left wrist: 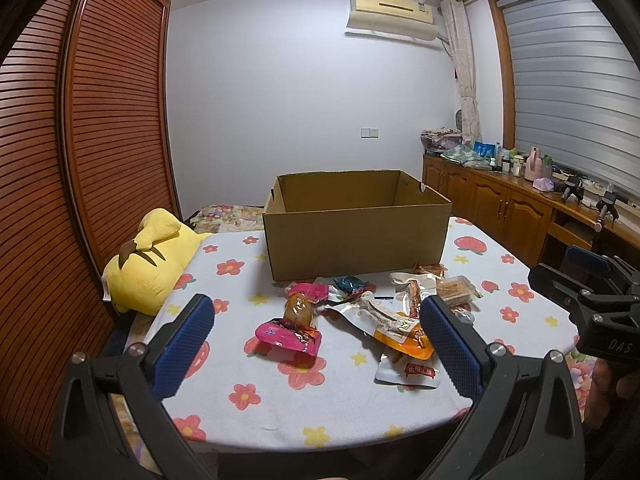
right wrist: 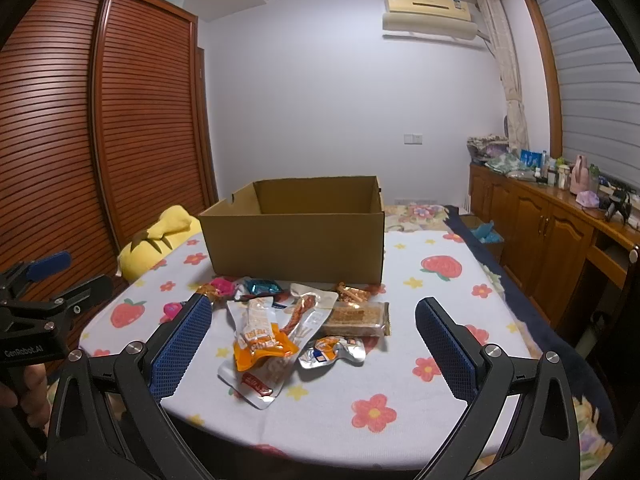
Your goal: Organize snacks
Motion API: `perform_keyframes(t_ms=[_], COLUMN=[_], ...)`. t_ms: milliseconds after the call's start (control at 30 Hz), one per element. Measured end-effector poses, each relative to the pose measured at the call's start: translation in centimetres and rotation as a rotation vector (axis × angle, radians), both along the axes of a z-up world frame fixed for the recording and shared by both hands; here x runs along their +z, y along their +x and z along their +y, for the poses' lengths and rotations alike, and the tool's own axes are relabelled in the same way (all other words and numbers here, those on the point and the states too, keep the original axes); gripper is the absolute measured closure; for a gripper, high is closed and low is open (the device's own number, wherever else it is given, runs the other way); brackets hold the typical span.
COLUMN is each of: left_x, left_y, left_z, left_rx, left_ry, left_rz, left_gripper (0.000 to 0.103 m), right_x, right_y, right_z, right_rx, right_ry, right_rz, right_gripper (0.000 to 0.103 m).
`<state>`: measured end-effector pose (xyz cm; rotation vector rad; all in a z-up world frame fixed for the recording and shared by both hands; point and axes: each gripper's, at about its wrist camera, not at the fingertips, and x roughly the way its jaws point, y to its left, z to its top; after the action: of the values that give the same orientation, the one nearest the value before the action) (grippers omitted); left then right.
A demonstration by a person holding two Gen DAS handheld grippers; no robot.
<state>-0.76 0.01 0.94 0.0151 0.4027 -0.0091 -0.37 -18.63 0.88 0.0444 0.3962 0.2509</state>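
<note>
On the worktop (right wrist: 440, 360): snack packets (right wrist: 280, 328) heaped before the cardboard box (right wrist: 292, 248) (open-topped).
Beside: yellow plush toy (left wrist: 148, 260), at left edge.
Left tool (left wrist: 316, 344): spread, holding nothing.
Right tool (right wrist: 314, 344): spread, holding nothing.

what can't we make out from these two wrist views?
- Open brown cardboard box: its floor is hidden by its near wall in both views.
- Pink-wrapped snack packets: right wrist view, partly covered by the right gripper's blue finger.
- Orange-and-white snack pouch: left wrist view, partly behind the left gripper's finger; print too small.
</note>
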Motion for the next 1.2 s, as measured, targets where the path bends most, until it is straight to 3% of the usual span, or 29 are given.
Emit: perform_keyframes(t_ms=[1200], left_x=[1.0], left_y=[-0.6], left_z=[-0.2], left_rx=[-0.008], left_ry=[0.001], left_rz=[-0.014], left_gripper=[0.0], right_x=[0.3], right_y=[-0.2], right_z=[-0.3], right_rx=[0.0], right_ry=[0.001], right_rz=[-0.005], right_gripper=[0.0])
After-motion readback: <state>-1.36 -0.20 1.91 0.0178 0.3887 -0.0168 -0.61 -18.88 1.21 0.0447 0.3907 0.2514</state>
